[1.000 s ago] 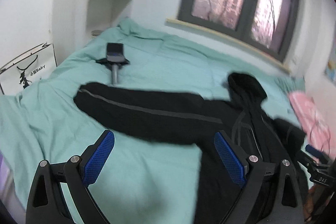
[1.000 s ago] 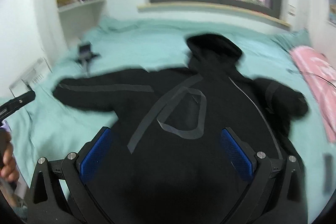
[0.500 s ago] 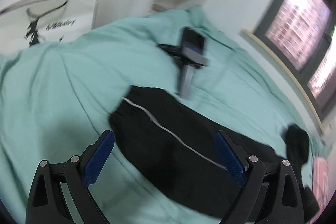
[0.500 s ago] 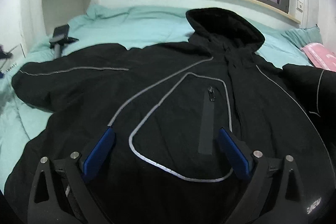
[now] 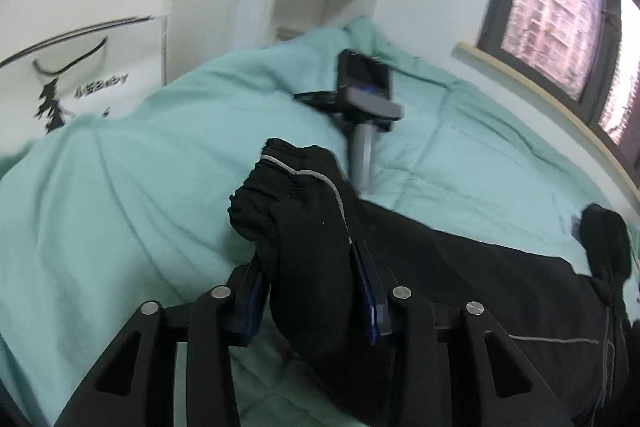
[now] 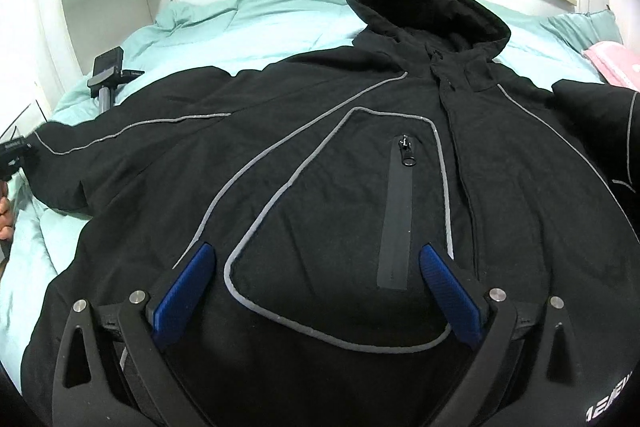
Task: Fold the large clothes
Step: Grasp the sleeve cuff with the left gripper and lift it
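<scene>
Your left gripper (image 5: 312, 291) is nearest in its view: its fingers (image 5: 370, 297) are closed on the left sleeve (image 5: 308, 227) of the black hooded jacket (image 6: 340, 167), a little behind the gathered cuff (image 5: 264, 183), which stands up past the tips. Your right gripper (image 6: 316, 291) hangs low over the chest of the jacket with its fingers (image 6: 182, 295) wide apart and holding nothing. The jacket lies front side up on the bed, on the mint green duvet (image 5: 120, 195), with the hood (image 6: 428, 7) toward the window.

I think the main risk is the grip itself. You hold thick bunched cloth, so when you carry the sleeve across the body it may slide out, or the whole jacket may be dragged and wrinkle because nothing presses it down. Your right gripper could pin the chest first. Also the phone holder (image 5: 362, 107) lies just beside the cuff, and a wide swing could knock it.

Farther away, the white bag (image 5: 80, 79) against the wall has a black drawing and a short text, too blurred to read surely. At the bottom right of the right view, white letters are cut off by the edge.
</scene>
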Demonstrator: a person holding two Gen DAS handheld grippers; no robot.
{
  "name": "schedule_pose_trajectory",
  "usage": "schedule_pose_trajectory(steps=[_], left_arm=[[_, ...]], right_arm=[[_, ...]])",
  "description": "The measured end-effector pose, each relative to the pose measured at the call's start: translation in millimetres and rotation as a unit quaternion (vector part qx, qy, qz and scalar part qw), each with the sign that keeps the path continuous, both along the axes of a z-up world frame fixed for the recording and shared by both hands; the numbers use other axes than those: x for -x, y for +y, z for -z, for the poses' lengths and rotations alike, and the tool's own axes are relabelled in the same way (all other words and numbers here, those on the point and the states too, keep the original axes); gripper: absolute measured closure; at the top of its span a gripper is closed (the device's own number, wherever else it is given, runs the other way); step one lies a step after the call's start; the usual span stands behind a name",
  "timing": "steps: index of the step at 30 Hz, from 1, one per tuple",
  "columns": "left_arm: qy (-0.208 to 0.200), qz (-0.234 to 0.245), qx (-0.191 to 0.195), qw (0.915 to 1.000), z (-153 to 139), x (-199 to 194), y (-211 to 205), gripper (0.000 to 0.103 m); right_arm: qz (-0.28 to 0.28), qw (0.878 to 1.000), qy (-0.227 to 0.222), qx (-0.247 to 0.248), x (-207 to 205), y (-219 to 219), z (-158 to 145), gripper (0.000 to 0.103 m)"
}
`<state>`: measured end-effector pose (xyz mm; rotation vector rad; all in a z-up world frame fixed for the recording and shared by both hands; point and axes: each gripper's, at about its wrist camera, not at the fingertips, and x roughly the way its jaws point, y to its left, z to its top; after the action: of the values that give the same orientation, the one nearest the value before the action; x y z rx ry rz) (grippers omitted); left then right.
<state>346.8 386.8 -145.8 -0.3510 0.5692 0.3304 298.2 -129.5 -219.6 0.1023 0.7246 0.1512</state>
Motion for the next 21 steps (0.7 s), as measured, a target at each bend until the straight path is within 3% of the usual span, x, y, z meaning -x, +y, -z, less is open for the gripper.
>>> schedule_pose_trajectory(steps=[2, 3, 4, 5, 6, 11, 16, 21], left_arm=[[0.013, 0.006, 0.005, 0.9999, 4.7, -10.9, 0.0, 0.041], [0.026, -0.001, 0.001, 0.9997, 9.1, -17.7, 1.9, 0.041], [0.041, -0.011, -0.004, 0.9991, 13.5, -22.9, 2.9, 0.044], [0.053, -0.024, -0.01, 0.9983, 17.1, -27.2, 4.0, 0.068], [0.058, -0.031, -0.01, 0.9978, 19.2, -26.4, 6.1, 0.075], [-0.015, -0.063, -0.03, 0.9975, -4.4, 3.9, 6.5, 0.078], [0.071, -0.08, -0.028, 0.9938, 28.0, -22.7, 18.3, 0.078], [0.019, -0.033, -0.084, 0.9957, -13.8, 1.8, -26.6, 0.081]], right_arm=[[0.0, 1.0, 0.001, -0.001, -0.4, -0.5, 0.5, 0.0], [0.0, 1.0, 0.002, -0.001, -0.4, -0.9, 0.9, 0.0], [0.0, 1.0, 0.002, 0.0, -0.5, -1.0, 0.9, 0.0], [-0.001, 1.0, 0.002, 0.0, -1.1, -1.1, 0.9, 0.0], [-0.001, 1.0, 0.003, 0.0, -1.1, -1.1, 1.0, 0.0], [-0.001, 1.0, 0.002, 0.0, -1.0, -0.3, 0.5, 0.0], [-0.001, 1.0, 0.0, -0.001, -0.7, -0.8, 1.1, 0.0], [0.0, 1.0, -0.001, -0.005, -0.5, -1.7, 2.1, 0.0]])
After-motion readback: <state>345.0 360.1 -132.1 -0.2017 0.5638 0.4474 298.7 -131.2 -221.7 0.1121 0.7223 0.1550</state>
